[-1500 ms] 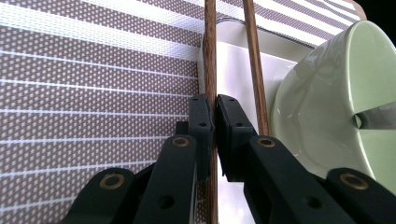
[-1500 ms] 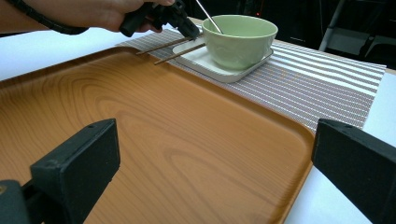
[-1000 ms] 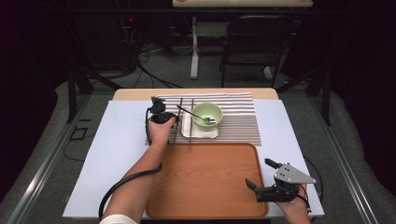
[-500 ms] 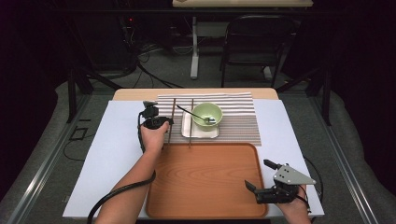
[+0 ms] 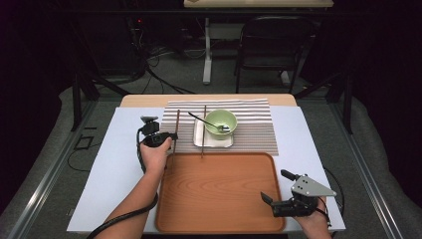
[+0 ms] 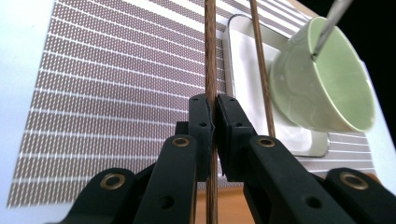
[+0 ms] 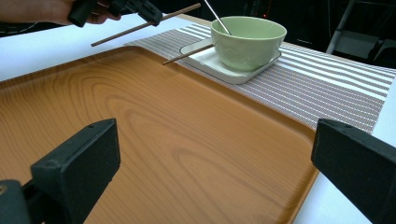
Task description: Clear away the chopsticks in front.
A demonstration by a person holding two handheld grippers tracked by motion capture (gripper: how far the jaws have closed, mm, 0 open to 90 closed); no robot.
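Note:
A brown chopstick hangs over the striped placemat, and my left gripper is shut on it. In the high view this gripper is at the placemat's left edge, the chopstick pointing away from me. A second chopstick lies across the white dish with its near end on the tray rim. A green bowl with a metal spoon stands on the dish. My right gripper rests open at the wooden tray's near right corner.
The placemat and tray lie on a white sheet over the table. In the right gripper view the bare tray stretches ahead, the bowl beyond it. A chair and a table leg stand past the far edge.
My left hand has drawn the held chopstick leftward and toward me, away from the bowl and the other chopstick. The right gripper has stayed put.

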